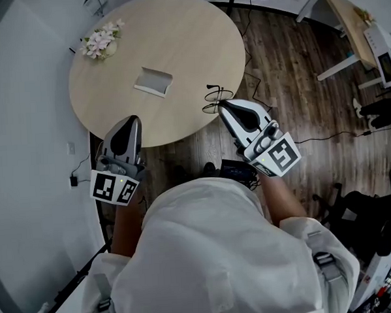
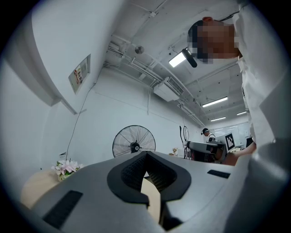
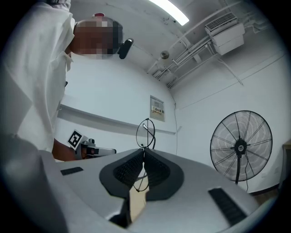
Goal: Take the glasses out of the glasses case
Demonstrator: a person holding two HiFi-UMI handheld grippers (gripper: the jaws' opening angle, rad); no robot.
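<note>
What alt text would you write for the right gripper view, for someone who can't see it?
The right gripper, seen along its grey jaws, is shut on thin wire-framed glasses that stick up above them. Behind stand a white wall and a large pedestal fan at the right.

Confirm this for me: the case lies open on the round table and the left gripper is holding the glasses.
Not quite: the right gripper holds the glasses, pinched between its jaws in the right gripper view. The left gripper is shut on nothing. The case does lie open on the round table.
</note>
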